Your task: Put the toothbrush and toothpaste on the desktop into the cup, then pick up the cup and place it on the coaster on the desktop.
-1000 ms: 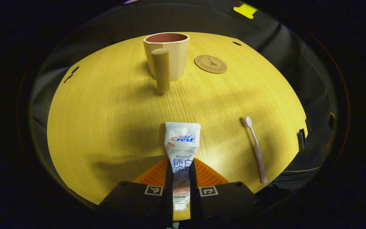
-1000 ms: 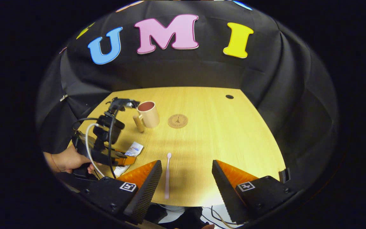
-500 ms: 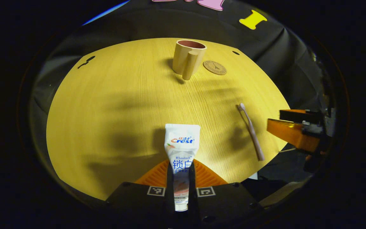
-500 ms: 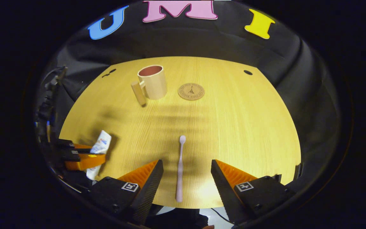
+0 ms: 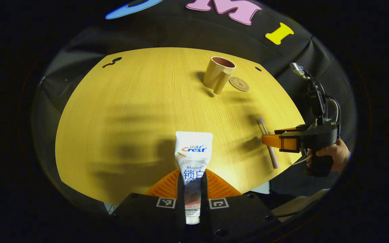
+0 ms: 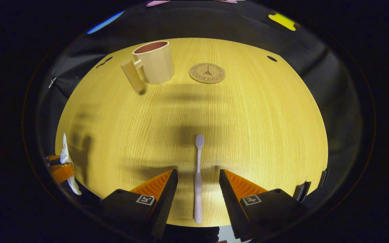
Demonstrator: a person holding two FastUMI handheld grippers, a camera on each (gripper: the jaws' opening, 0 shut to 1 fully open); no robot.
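Note:
A white toothpaste tube (image 5: pixel 193 153) is pinched near its cap end by my left gripper (image 5: pixel 193 182), which holds it above the near edge of the wooden table (image 5: pixel 130 111). The beige cup (image 5: pixel 216 72), with a peg-like handle, stands upright at the far side, next to the round cork coaster (image 5: pixel 239 84). The pink toothbrush (image 6: pixel 199 148) lies flat on the table, its handle between the fingers of my open right gripper (image 6: pixel 198 172), which straddle it without pressing. In the right gripper view, the cup (image 6: pixel 154 62) and the coaster (image 6: pixel 207 73) are far ahead, and the left gripper (image 6: pixel 59 170) holds the tube at the left edge.
A hand (image 5: pixel 329 153) holds the right gripper (image 5: pixel 282 141) at the table's right edge in the left gripper view. Small dark holes (image 6: pixel 271 58) mark the far corners of the tabletop. The black cloth wall closes off the back.
My left gripper has risen and drawn back with the toothpaste in it. My right gripper has come down and forward over the toothbrush, and its fingers now flank the handle.

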